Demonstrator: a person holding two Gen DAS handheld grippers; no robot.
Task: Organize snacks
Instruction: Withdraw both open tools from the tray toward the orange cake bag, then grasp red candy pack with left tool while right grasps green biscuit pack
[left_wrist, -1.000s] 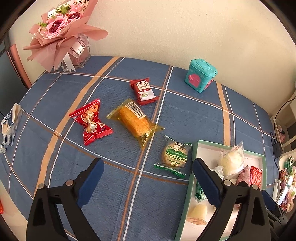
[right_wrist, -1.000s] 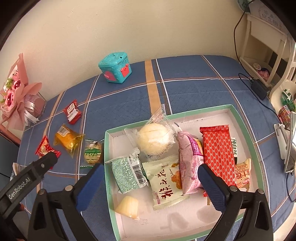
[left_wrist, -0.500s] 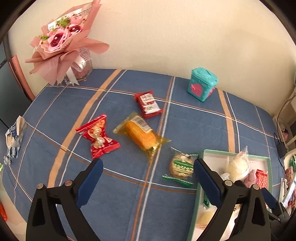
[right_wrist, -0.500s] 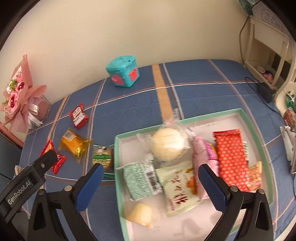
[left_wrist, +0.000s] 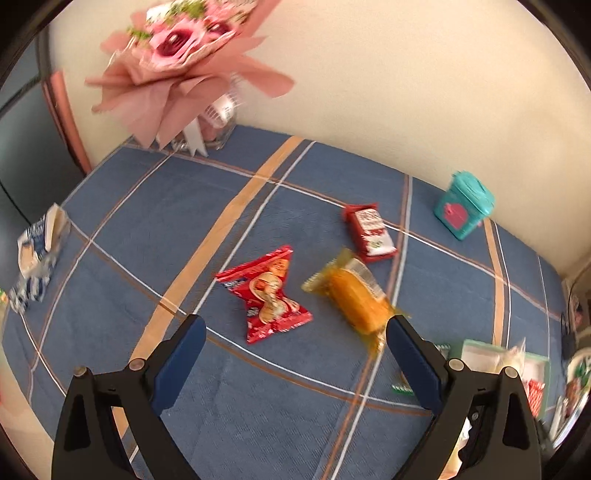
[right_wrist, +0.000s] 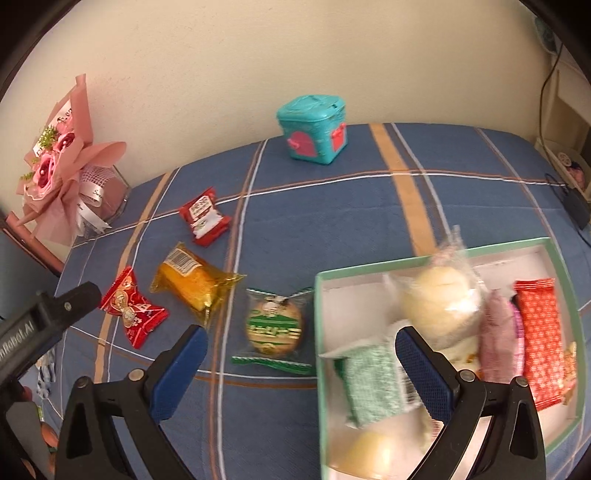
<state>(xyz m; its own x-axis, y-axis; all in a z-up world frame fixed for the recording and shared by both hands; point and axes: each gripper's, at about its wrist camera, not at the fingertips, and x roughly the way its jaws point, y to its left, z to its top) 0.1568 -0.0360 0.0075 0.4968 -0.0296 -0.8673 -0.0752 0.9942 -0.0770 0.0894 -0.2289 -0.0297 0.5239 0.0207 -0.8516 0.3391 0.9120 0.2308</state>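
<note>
Loose snacks lie on the blue plaid cloth: a red twisted packet, a yellow cake packet, a small red packet and a green-wrapped biscuit. A green-rimmed white box at the right holds several snacks, among them a round bun. My left gripper is open and empty, just in front of the red twisted packet. My right gripper is open and empty, above the biscuit and the box's left edge.
A teal toy box stands near the wall. A pink bouquet in a glass vase stands at the back left. A blue-white packet lies at the table's left edge. Shelving and cables are at the right.
Both grippers have moved left. The left view now centres on the red twisted packet, with the box almost out of view. The right view now takes in the loose snacks. Both stay open.
</note>
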